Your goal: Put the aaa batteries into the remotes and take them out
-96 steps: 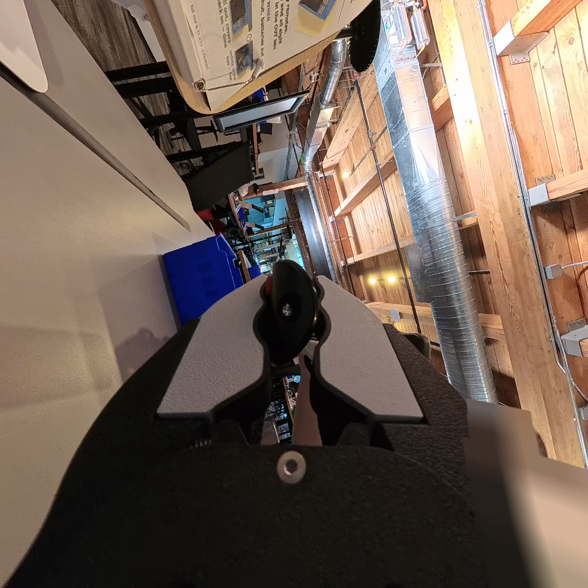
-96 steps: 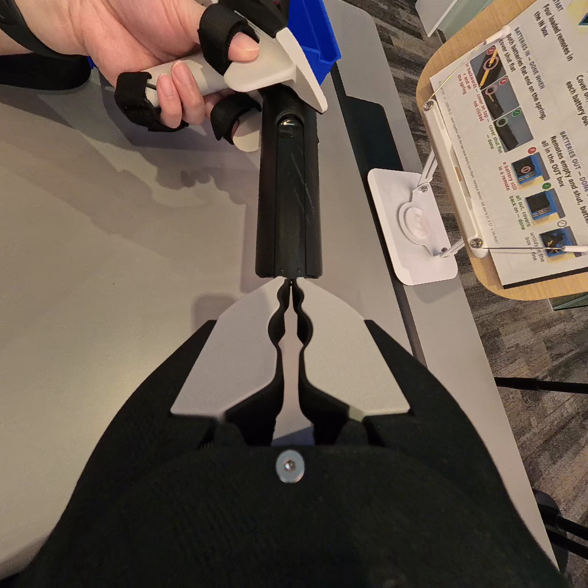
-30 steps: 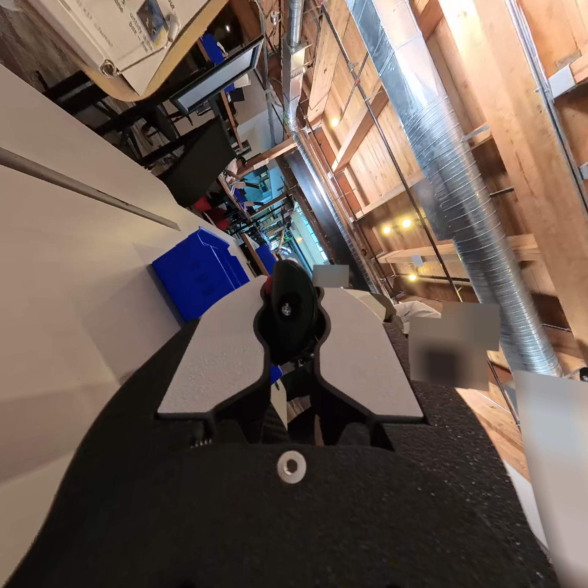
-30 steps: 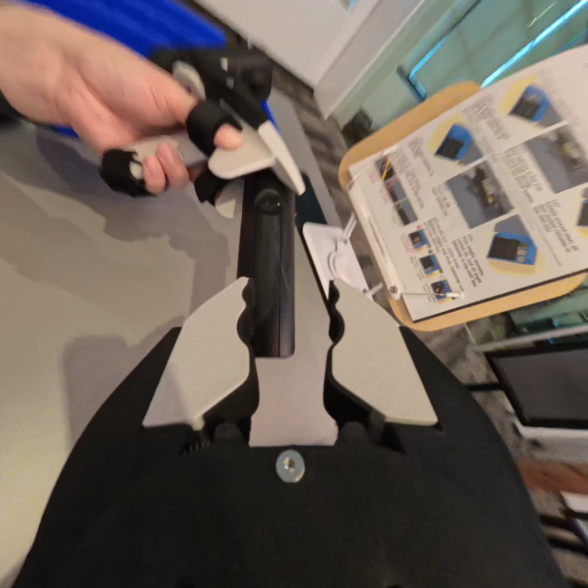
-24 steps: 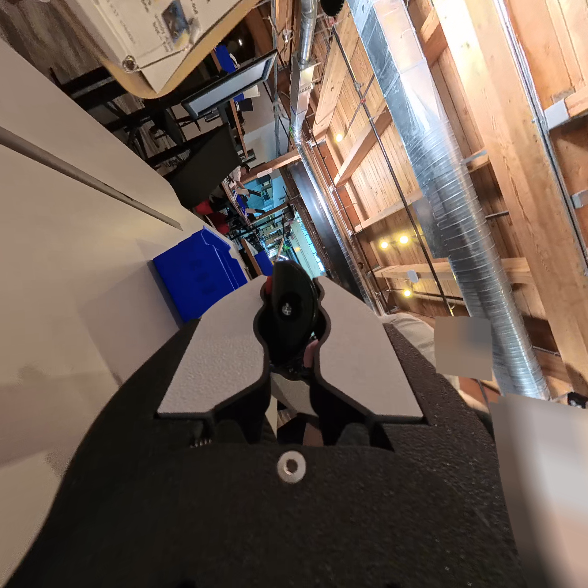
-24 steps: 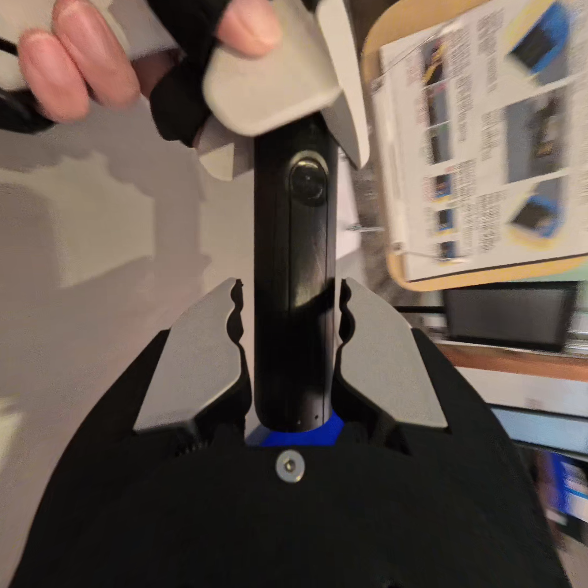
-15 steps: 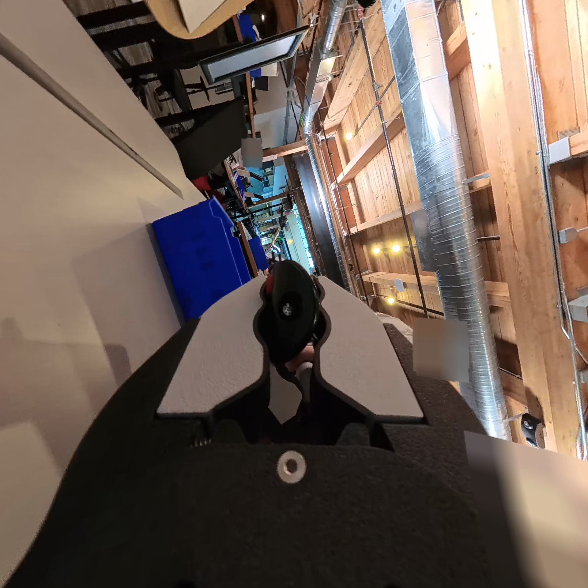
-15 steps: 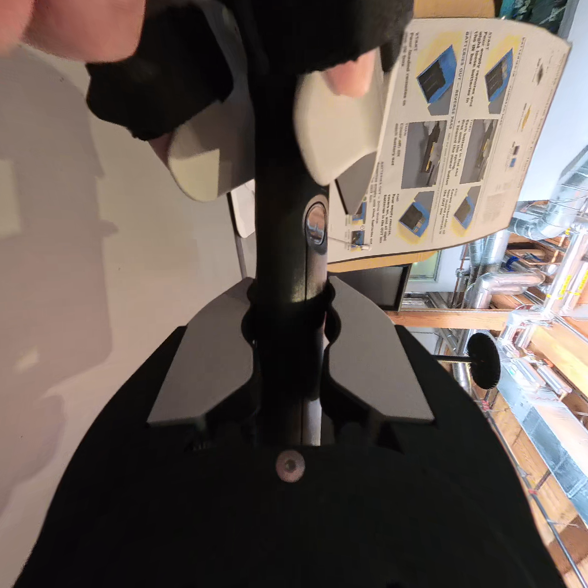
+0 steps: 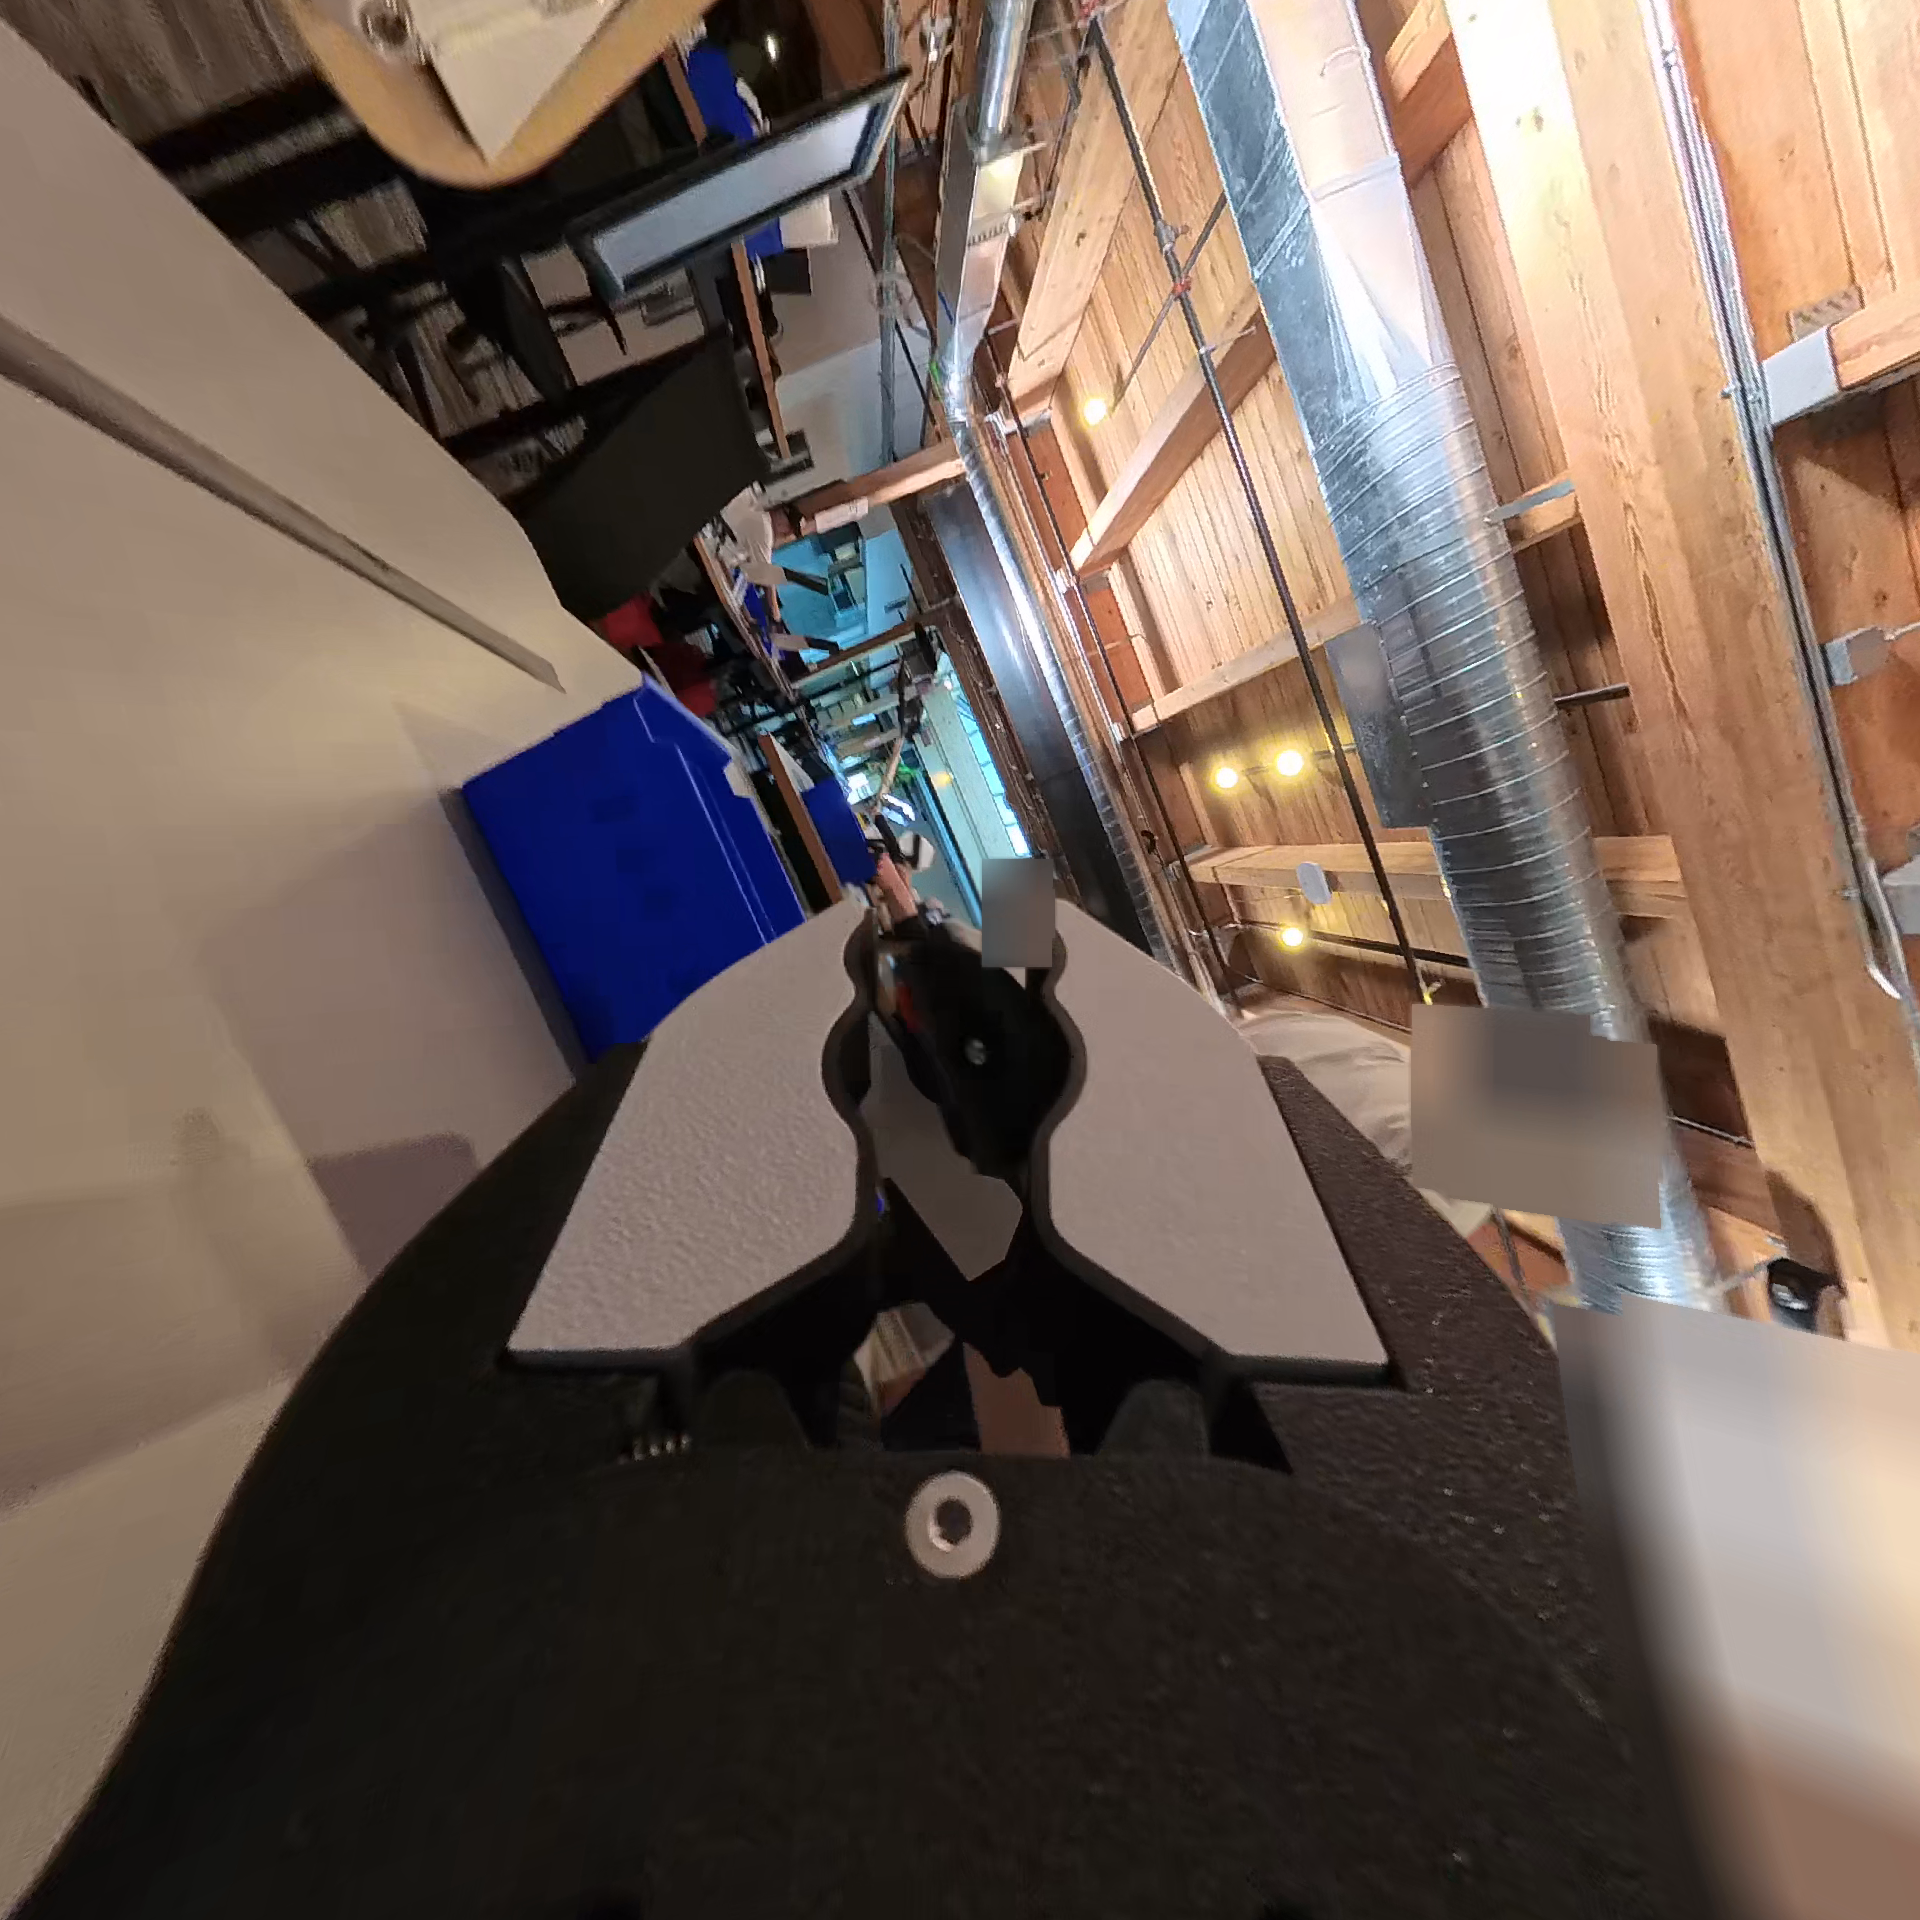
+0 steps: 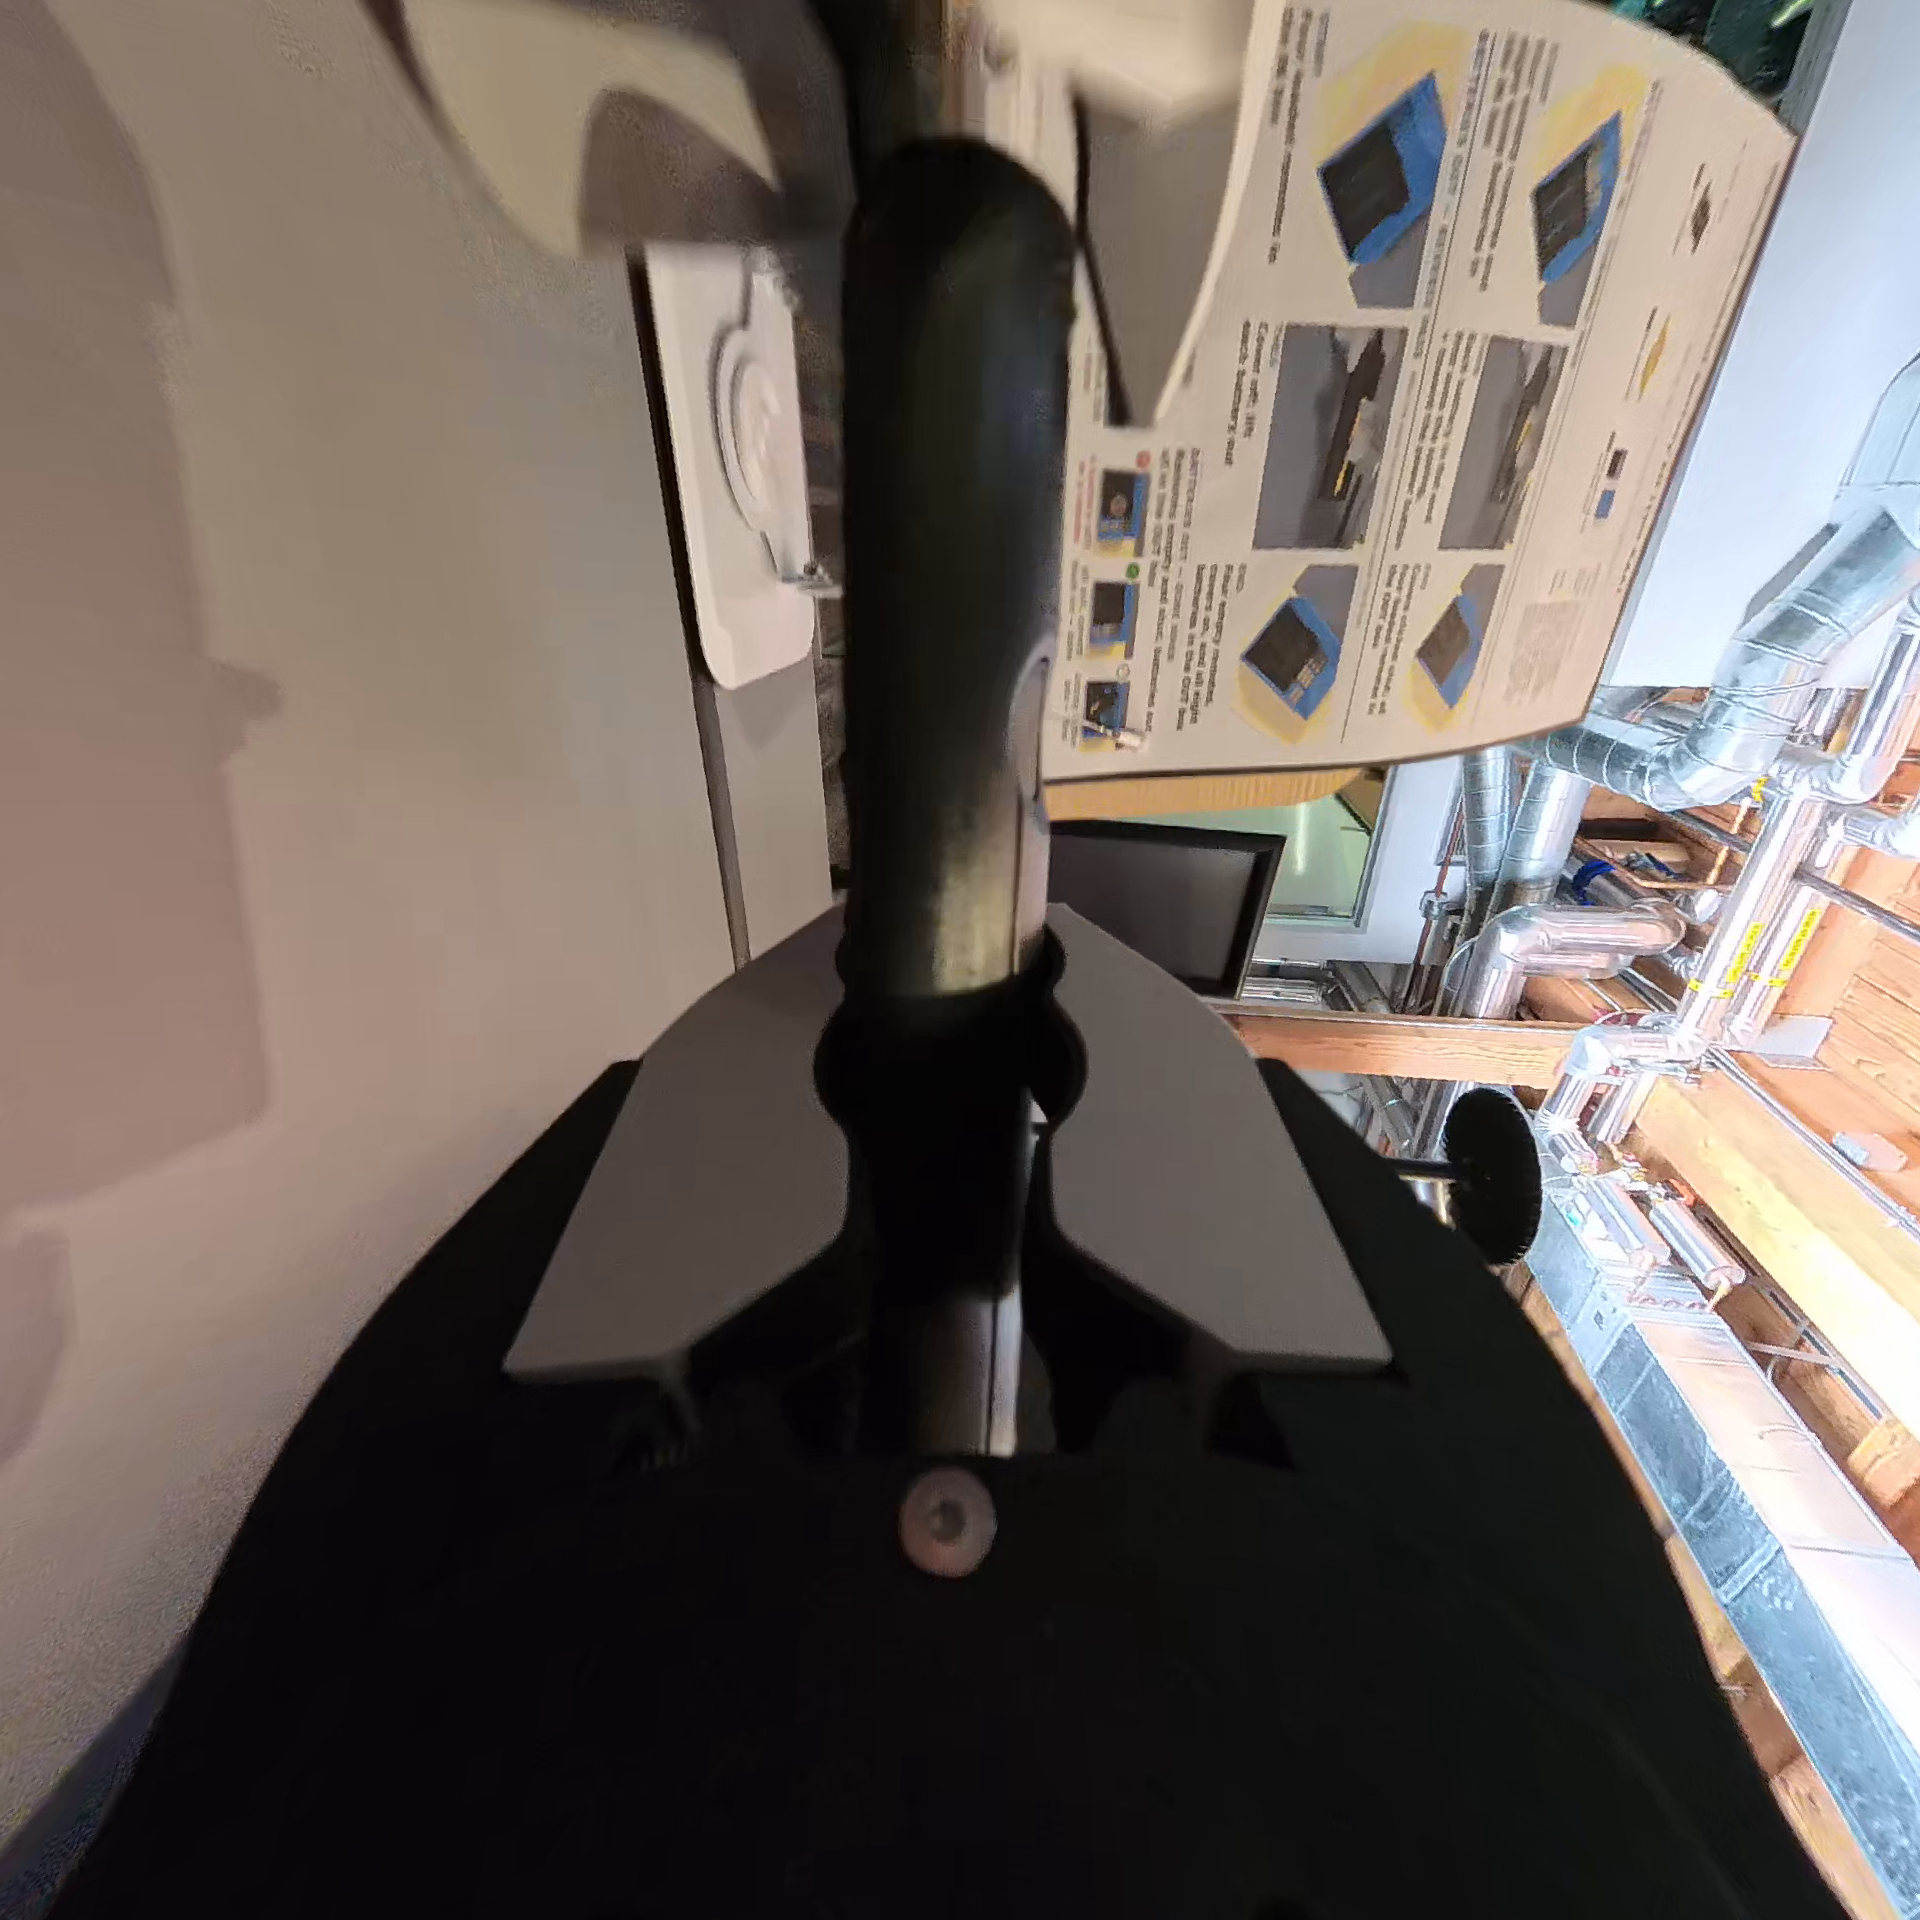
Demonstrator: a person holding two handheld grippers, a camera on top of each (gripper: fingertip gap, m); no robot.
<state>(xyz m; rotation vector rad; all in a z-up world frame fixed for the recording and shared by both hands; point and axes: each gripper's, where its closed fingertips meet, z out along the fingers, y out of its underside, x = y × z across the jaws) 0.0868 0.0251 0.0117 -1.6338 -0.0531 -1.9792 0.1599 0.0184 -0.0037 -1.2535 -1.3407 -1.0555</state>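
Observation:
A black remote (image 10: 945, 623) stands along my right gripper (image 10: 945, 935), which is shut on its near part, above the grey table (image 10: 364, 727). The remote's far rounded end is free. The left gripper's grey fingers (image 10: 644, 135) are blurred and spread on either side of that end. In the left wrist view my left gripper (image 9: 956, 925) has its jaws slightly parted. The remote's end (image 9: 977, 1060) sits tilted and loose between them, with a gap on its left side. No batteries show.
A blue bin (image 9: 623, 883) stands on the table (image 9: 208, 831) beyond the left gripper. An instruction sheet on a round wooden board (image 10: 1403, 364), its white stand base (image 10: 748, 468) and a dark monitor (image 10: 1153, 904) lie past the table's edge.
The right gripper opened, slid along the remote and shut on it. The left gripper, which clamped the remote's end until half a second ago, has loosened, and the remote has tilted away from it.

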